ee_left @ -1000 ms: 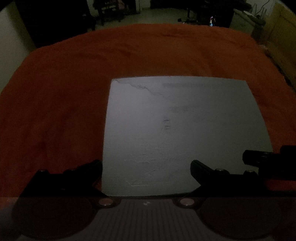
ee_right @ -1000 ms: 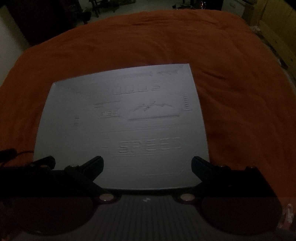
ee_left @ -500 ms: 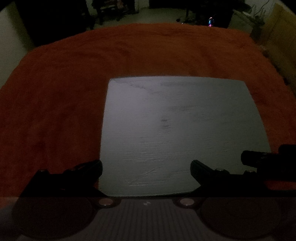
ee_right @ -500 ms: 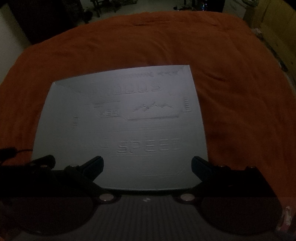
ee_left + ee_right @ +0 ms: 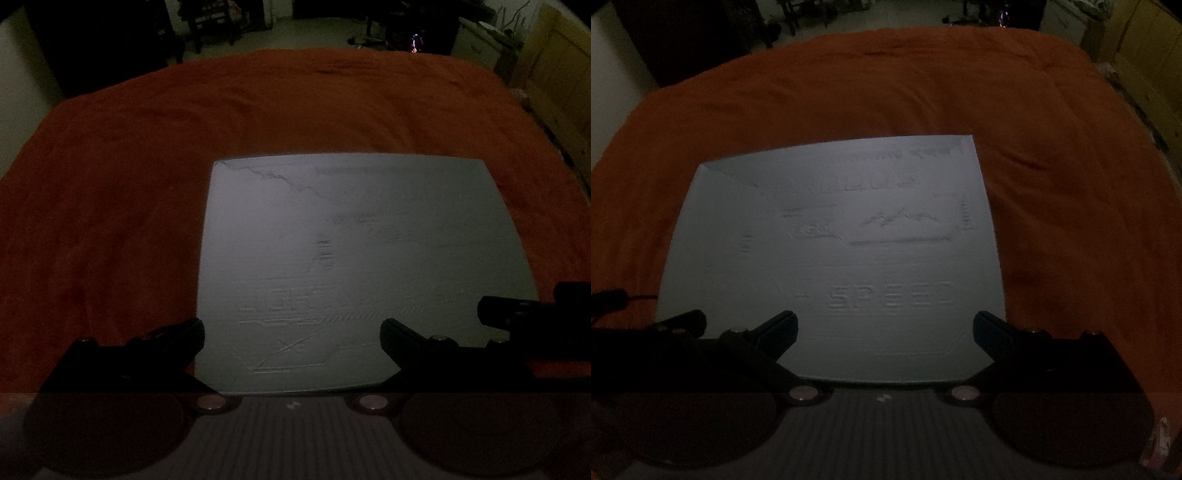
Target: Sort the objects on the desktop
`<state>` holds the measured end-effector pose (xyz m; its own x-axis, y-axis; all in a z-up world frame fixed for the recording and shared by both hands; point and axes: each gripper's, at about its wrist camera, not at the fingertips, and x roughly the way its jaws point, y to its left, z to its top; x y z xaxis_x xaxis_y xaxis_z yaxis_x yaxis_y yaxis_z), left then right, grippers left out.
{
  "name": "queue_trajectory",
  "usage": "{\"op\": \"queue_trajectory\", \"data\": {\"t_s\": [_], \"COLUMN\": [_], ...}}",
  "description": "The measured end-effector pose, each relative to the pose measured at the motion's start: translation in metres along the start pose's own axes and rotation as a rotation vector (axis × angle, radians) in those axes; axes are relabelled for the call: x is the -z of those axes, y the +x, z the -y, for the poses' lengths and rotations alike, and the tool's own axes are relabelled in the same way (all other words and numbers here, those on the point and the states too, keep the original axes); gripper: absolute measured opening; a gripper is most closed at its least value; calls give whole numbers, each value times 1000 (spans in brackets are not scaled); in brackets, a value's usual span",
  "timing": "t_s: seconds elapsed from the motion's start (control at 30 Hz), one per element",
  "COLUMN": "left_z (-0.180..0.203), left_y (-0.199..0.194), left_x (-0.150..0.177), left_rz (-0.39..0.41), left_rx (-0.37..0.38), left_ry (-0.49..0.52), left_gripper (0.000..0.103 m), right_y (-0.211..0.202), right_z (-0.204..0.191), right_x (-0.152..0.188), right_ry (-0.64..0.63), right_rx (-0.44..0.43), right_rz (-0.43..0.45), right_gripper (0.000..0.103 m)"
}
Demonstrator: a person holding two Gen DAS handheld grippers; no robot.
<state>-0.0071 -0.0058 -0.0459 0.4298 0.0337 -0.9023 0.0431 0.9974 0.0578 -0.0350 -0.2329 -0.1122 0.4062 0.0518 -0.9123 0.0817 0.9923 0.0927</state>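
Lying flat near the front of an orange cloth [image 5: 110, 221]: a grey mat [image 5: 351, 258], pale in the dim room, embossed with a mountain outline and the word "SPEED", legible from the right wrist. Not lifted, not creased, all four edges resting on the fabric. Nothing else to sort in sight on either mat or cloth; too dark beyond the far edge to tell furniture from clutter.

Poised over the mat's near edge, side by side: left gripper [image 5: 291, 328] towards the left corner, right gripper [image 5: 884, 325] towards the right corner, each with jaws spread wide and nothing between them. Impossible to say whether any fingertip touches the mat. Glimpsed at the margins too, the right tool's dark tip [image 5: 517, 314] at the edge of the left view and the left tool's tip [image 5: 683, 325] at the edge of the right.

Barely altered over the past second: only a slight drift of framing, mat in place, jaws no narrower. Suggests a pause before contact rather than a grasp under way. Judged from this, sorting not yet begun on the one item visible; likely next, closing on the near edge from both corners.
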Motion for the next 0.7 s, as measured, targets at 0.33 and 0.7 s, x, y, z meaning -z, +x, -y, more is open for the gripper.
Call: {"op": "queue_trajectory", "data": {"t_s": [0.33, 0.7], "left_z": [2, 7], "left_y": [-2, -4], "left_x": [1, 2], "left_rz": [-1, -2], "left_rx": [-6, -9], "left_ry": [1, 0], "left_gripper": [103, 103], "right_y": [-5, -8], "right_z": [0, 0], "right_x": [-4, -2], "right_ry": [-7, 2], "right_rx": [-2, -3], "right_rz": [-1, -12], "right_gripper": [103, 103]}}
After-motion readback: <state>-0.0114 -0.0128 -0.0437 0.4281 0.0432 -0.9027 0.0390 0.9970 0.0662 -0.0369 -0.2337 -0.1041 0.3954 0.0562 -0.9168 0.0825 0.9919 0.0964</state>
